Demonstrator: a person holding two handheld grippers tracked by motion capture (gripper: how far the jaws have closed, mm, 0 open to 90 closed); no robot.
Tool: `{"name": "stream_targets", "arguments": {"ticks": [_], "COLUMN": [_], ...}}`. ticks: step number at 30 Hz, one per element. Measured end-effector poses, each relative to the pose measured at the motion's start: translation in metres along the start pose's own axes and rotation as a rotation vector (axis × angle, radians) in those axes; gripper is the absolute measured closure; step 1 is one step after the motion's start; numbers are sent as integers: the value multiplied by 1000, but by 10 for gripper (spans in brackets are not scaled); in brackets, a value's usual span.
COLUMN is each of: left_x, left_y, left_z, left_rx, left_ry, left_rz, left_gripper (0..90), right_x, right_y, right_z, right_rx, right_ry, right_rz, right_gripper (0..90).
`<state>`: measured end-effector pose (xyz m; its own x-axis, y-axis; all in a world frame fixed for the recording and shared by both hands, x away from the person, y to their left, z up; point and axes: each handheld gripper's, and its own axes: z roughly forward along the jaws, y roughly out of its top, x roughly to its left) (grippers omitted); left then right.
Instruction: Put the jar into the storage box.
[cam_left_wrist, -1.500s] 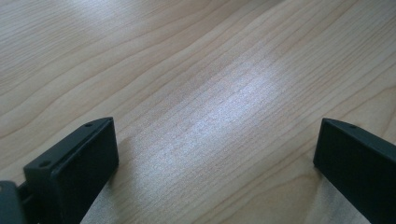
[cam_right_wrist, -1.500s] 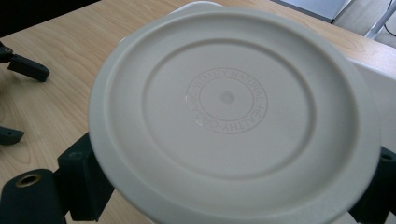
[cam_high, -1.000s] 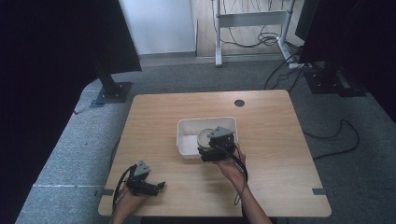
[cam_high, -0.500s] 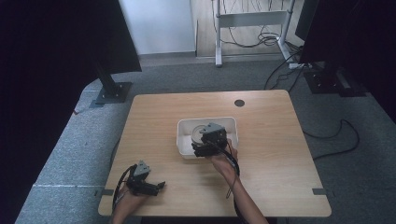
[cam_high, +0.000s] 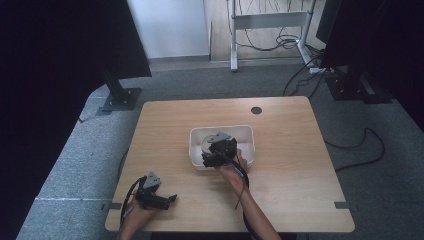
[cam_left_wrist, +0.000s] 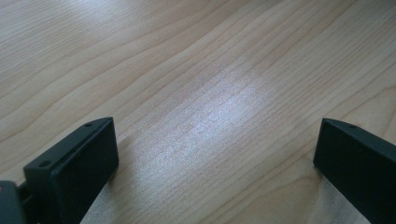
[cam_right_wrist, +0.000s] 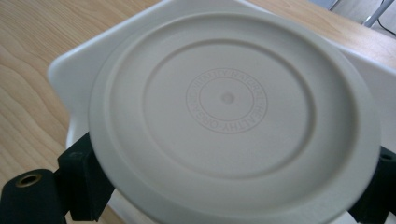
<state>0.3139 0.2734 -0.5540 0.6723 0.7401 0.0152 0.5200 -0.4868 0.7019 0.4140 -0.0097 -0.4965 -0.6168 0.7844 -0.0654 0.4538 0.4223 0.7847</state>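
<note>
A round off-white plate (cam_right_wrist: 229, 116) stands tilted in a white bin (cam_high: 245, 132), its embossed underside facing the right gripper view. My right gripper (cam_high: 210, 157) reaches into the bin from the near side. Its black jaws are spread wide on either side of the plate's lower rim, which covers their tips. The plate (cam_high: 204, 142) appears as a grey disc at the bin's left end. My left gripper (cam_high: 172, 198) lies on the wooden table (cam_high: 280, 190) near the front left corner. It is open, with bare wood between its fingers (cam_left_wrist: 74, 163).
The bin (cam_right_wrist: 70, 88) sits mid-table, with bare wood all round it. A small round hole (cam_high: 256, 110) marks the table's far edge. Dark stands and cables are on the grey floor beyond the table.
My right gripper has moved left and a little farther into the bin, up to the plate. The left gripper has stayed where it was.
</note>
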Motion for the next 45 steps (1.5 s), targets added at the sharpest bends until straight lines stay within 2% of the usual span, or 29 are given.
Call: {"name": "stream_targets", "arguments": {"ticks": [14, 20, 25, 33, 37, 45], "left_x": [0, 0, 0, 0, 0, 0], "left_y": [0, 0, 0, 0, 0, 0], "left_z": [0, 0, 0, 0, 0, 0], "left_rx": [2, 2, 0, 0, 1, 1], "left_ry": [-2, -2, -2, -2, -2, -1], "left_rz": [3, 3, 3, 2, 2, 2], "left_gripper": [0, 0, 0, 0, 0, 0], "right_x": [5, 3, -2, -3, -7, -12], "right_y": [-10, -13, -16, -15, -14, -14], "right_z": [19, 21, 20, 19, 19, 8], "right_rx": [50, 46, 41, 54, 63, 26], "right_ry": [-34, -33, -11, 0, 49, 60], "right_rz": [24, 47, 124, 112, 125, 97], "right_gripper": [93, 92, 91, 86, 36, 14]}}
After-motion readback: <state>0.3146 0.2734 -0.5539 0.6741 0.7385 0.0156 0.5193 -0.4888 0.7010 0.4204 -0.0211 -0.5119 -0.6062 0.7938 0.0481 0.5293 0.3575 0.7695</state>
